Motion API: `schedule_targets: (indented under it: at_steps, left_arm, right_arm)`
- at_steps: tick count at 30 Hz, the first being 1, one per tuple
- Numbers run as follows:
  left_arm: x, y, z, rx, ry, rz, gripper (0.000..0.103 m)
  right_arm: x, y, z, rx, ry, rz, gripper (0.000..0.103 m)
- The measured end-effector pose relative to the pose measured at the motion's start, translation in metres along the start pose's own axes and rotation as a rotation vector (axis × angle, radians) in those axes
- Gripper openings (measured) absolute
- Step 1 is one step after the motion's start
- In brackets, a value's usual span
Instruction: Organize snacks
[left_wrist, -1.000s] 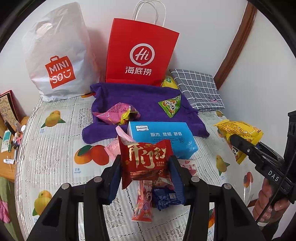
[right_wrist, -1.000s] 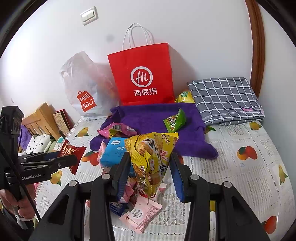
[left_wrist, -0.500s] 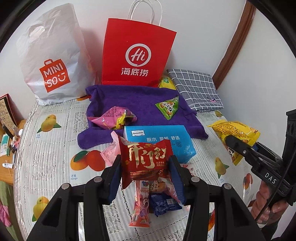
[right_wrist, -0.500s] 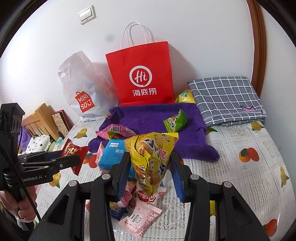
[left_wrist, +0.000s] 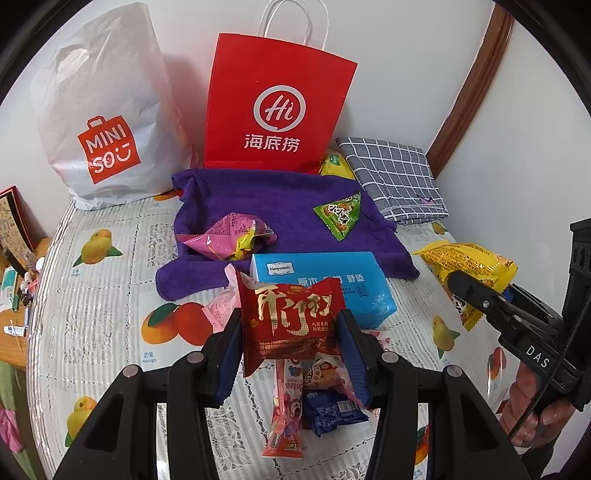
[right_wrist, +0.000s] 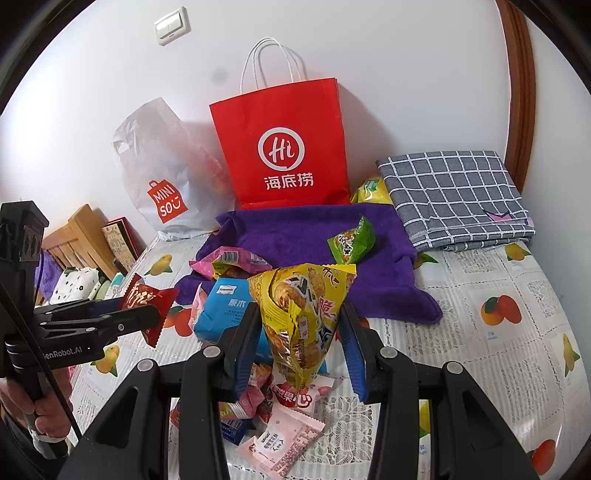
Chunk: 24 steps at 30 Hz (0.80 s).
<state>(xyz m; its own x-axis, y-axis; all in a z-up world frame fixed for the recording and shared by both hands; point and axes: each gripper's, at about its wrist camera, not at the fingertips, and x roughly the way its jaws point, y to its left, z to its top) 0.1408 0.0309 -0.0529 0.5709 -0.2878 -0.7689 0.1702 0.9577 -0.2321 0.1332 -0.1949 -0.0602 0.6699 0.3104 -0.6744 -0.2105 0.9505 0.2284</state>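
Two hand-held grippers are up over the bed, each clamped on a snack. The left hand-held gripper (left_wrist: 291, 332) has its blue pads pressed on the sides of a flat, glossy red packet (left_wrist: 291, 314) with gold lettering and crimped ends. The right hand-held gripper (right_wrist: 301, 332) squeezes a crinkly yellow bag (right_wrist: 301, 314), puffed at the top and pinched to a point below.

Under both lies a loose pile of small wrappers (left_wrist: 310, 391): a long red stick pack, a dark blue pouch and pale pink sachets. Just beyond it sits a soft blue tissue pack (left_wrist: 332, 284), brick-shaped, touching the near edge of a fuzzy purple towel (left_wrist: 273, 199). On the towel rest a crumpled pink bag (left_wrist: 229, 236) and a green triangular pack (left_wrist: 341, 214), well apart.

At the bed's far edge, against the white wall, stand a stiff red paper bag (left_wrist: 273, 107) with white cord handles and a slumped white plastic bag (left_wrist: 103, 122). A folded grey check cloth (left_wrist: 391, 181) fills the far right corner. The bed cover (left_wrist: 103, 302) is lacy, printed with fruit.

Only the right wrist view shows a wall switch (right_wrist: 171, 26), a wooden headboard (right_wrist: 81, 236), and the person's left hand (right_wrist: 40, 406) around its handle. Only the left view shows the person's right hand (left_wrist: 532, 402).
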Motion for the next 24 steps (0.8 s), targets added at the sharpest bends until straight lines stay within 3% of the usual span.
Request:
schedule_targets:
  at_steps: [24]
  left_arm:
    - [0.015,0.002,0.016,0.000,0.003,0.005,0.047]
  right_arm:
    - [0.017,0.005,0.017,0.001,-0.004,0.023,0.042]
